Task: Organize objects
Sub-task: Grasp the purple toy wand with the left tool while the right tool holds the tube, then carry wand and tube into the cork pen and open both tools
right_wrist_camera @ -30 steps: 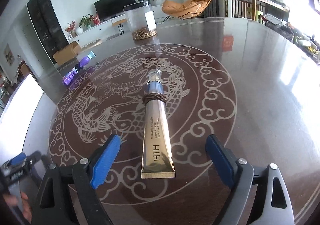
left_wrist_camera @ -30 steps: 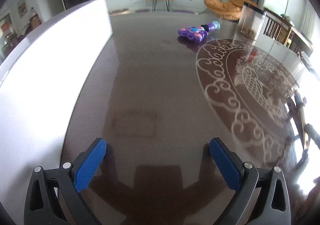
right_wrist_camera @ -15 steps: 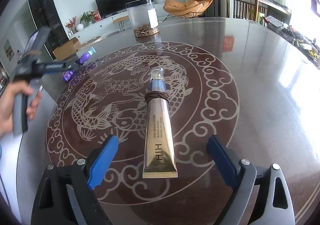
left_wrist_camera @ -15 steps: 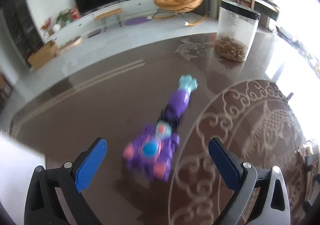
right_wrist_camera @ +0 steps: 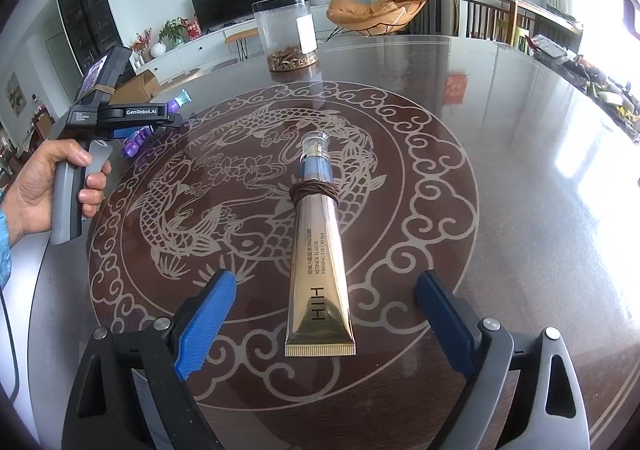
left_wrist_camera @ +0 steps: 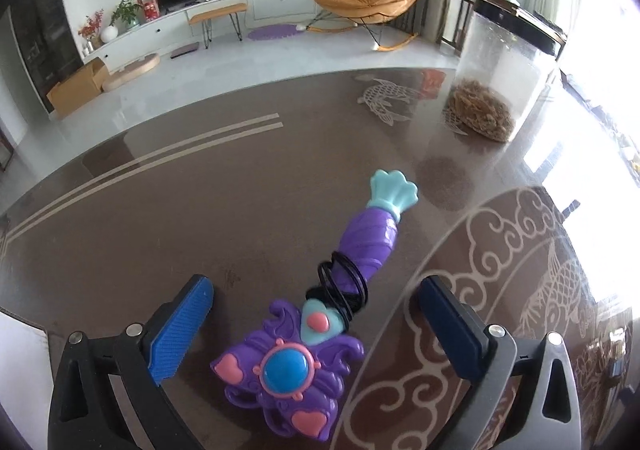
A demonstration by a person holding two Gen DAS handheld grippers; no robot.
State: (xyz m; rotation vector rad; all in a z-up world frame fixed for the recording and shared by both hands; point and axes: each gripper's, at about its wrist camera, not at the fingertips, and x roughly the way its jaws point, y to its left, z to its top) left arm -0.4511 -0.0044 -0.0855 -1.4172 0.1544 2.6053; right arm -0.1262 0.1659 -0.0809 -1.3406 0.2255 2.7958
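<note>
My left camera looks steeply down along its fingers at the table [left_wrist_camera: 168, 210] near its far edge, close over the purple toy wand [left_wrist_camera: 320, 314], facing the living room beyond. My right camera sits close above the middle of the table's round dragon inlay [right_wrist_camera: 440, 186], tilted down and facing the same far edge. Both views share the clear jar [right_wrist_camera: 286, 34], the toy wand and the inlay; the right view also catches my left hand [right_wrist_camera: 44, 186] at the left edge.
</note>
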